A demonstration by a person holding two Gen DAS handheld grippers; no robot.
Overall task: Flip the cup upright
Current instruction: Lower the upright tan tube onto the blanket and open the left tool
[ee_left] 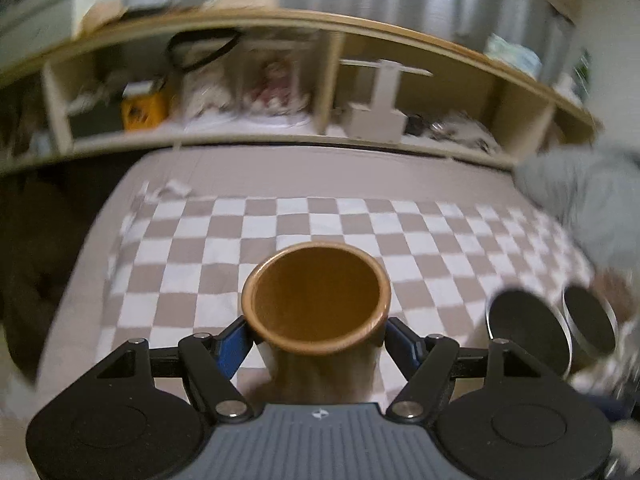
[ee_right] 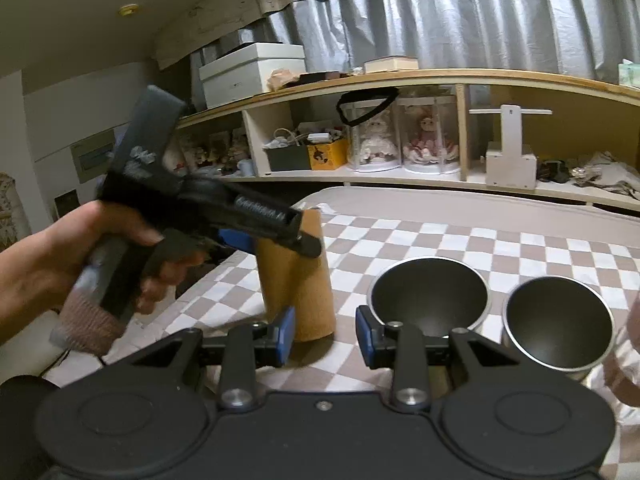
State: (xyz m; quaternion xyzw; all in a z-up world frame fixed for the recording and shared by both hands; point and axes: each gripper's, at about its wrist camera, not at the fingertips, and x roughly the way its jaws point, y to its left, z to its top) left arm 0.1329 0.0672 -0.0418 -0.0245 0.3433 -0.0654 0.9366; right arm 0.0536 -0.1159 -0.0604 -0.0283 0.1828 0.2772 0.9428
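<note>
A brown cork-coloured cup (ee_left: 316, 304) is upright with its open mouth up. My left gripper (ee_left: 316, 340) is shut on the cup, its blue pads pressing both sides just below the rim. In the right wrist view the cup (ee_right: 298, 292) stands on the checkered cloth (ee_right: 440, 236) with the left gripper (ee_right: 276, 240) clamped near its top, held by a hand. My right gripper (ee_right: 325, 338) is open and empty, low over the cloth just right of the cup's base.
Two metal cups with dark insides (ee_right: 430, 296) (ee_right: 560, 328) stand upright right of the brown cup; they also show in the left wrist view (ee_left: 528, 332). A wooden shelf (ee_right: 400, 80) with boxes and dolls runs behind the bed.
</note>
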